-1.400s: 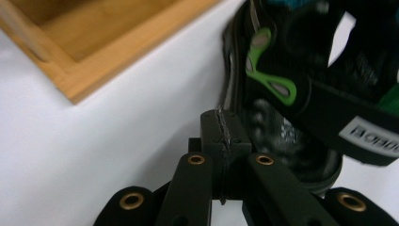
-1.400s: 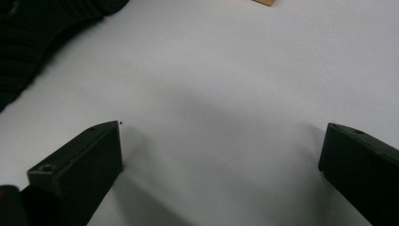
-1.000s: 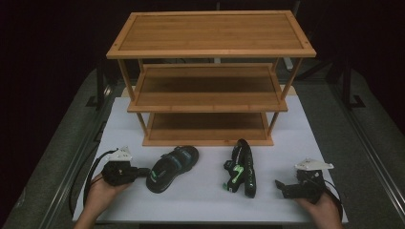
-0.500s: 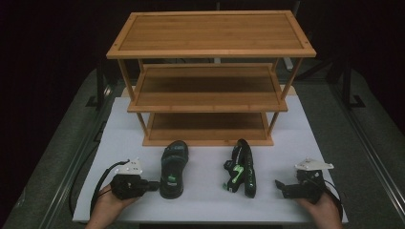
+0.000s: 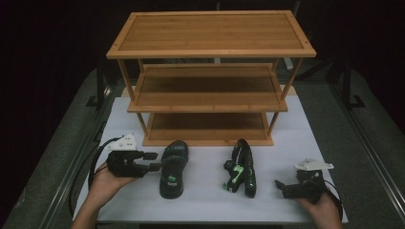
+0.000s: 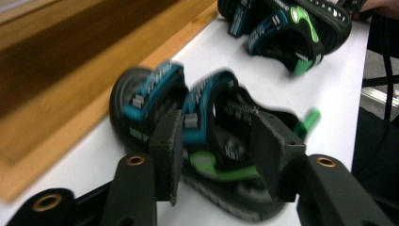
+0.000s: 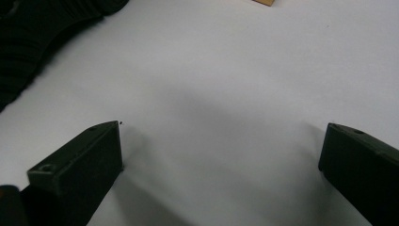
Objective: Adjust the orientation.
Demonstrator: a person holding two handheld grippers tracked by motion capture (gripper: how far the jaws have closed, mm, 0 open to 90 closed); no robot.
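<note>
— Reaching for which sandal?

— The left one (image 5: pixel 173 168), flat on the mat (image 5: pixel 205 200) near its front-left corner, toe toward the rack (image 5: pixel 210 86). The left gripper (image 5: pixel 154 161) is at its side, jaws part-open astride the heel strap, not yet clamped.

— And the right gripper (image 5: pixel 282 187)?

— Wide and empty, low near the front-right corner, beside the other sandal (image 5: pixel 241 168).

— Next?

— Probably closing on the strap, then lifting to a shelf.
</note>
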